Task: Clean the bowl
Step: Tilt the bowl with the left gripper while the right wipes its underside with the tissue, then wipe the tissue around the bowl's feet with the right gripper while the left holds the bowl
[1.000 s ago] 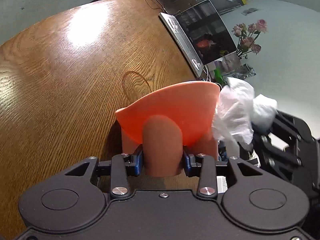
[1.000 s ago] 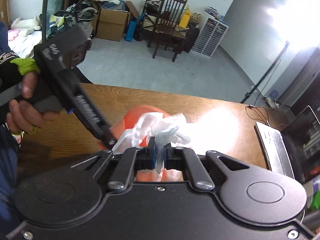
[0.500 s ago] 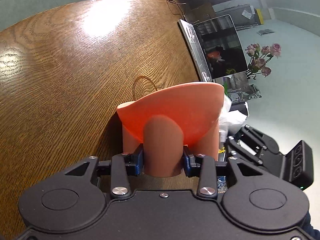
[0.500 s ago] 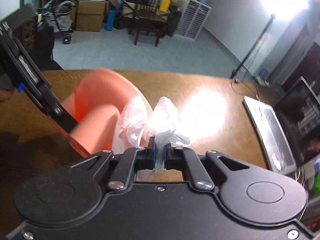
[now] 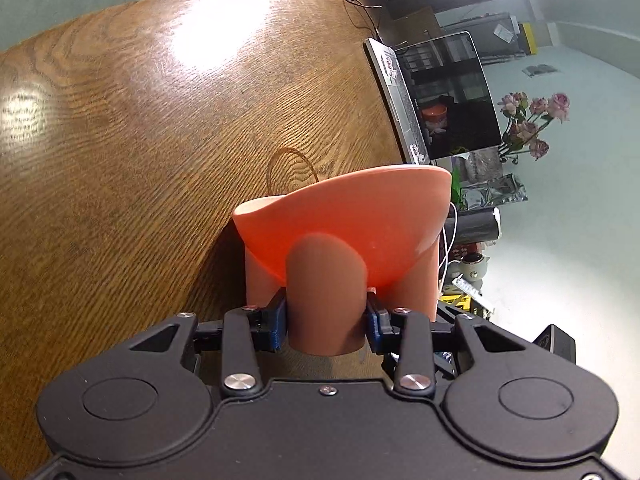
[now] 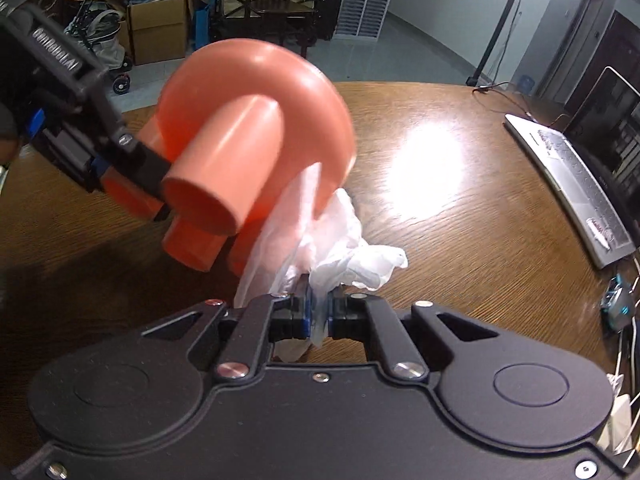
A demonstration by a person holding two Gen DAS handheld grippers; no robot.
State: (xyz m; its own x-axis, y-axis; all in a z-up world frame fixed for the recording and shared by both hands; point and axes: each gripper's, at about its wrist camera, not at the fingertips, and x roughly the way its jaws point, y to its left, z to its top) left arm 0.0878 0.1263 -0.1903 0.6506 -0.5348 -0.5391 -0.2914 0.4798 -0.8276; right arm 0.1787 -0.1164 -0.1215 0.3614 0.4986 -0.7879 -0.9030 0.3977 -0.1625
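I hold the orange bowl [image 5: 352, 216] up off the wooden table [image 5: 140, 120] with the left gripper [image 5: 326, 320], its fingers clamped on one of the bowl's tube-shaped legs [image 5: 326, 288]. That grip tips the bowl on its side, I judge so that the open mouth turns away from me and toward the wiping hand. Right of the bowl, the right gripper [image 6: 318, 316] has its fingers pressed together on a crumpled white wipe [image 6: 340, 248], whose loose end rises against the bowl's rim from below. Farther right of the bowl a laptop [image 6: 576, 184] sits open on the table. The bowl's inside is hidden in both views, so I cannot tell whether any dirt remains. Whether the wipe touches the inner wall is also unclear, as motion blur smears that edge.
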